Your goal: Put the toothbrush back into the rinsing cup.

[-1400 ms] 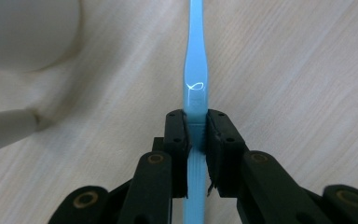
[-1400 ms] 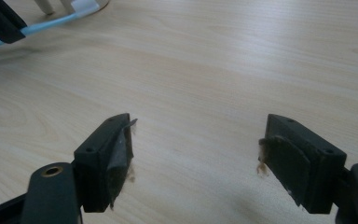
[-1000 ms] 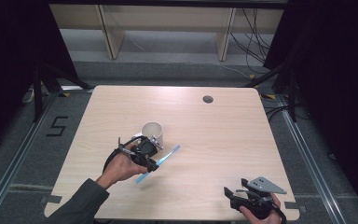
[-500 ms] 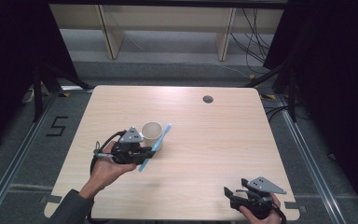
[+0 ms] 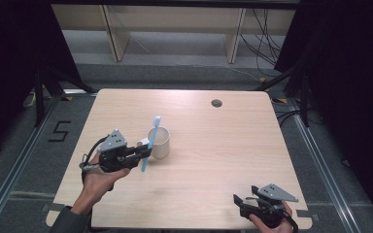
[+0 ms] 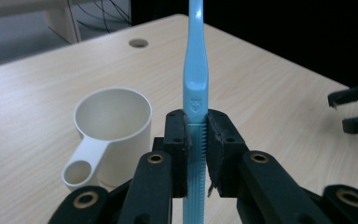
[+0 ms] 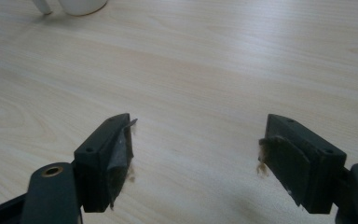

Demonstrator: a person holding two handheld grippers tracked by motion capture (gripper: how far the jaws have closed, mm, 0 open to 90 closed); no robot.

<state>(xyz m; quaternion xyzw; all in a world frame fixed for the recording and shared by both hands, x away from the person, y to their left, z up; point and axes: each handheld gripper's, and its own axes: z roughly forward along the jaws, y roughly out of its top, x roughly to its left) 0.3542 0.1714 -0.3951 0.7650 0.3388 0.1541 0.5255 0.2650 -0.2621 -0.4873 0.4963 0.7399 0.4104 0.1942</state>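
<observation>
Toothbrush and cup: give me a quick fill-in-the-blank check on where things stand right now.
1. The left tool is shut on the handle of a light blue ____.
2. The toothbrush is held beside a cream cup that has a ____ in its handle.
3. The right tool near the table's front edge has its jaws ____, with nothing between them.
4. The toothbrush stands nearly ____, head at the top.

Missing words: toothbrush; round hole; open; upright
</observation>
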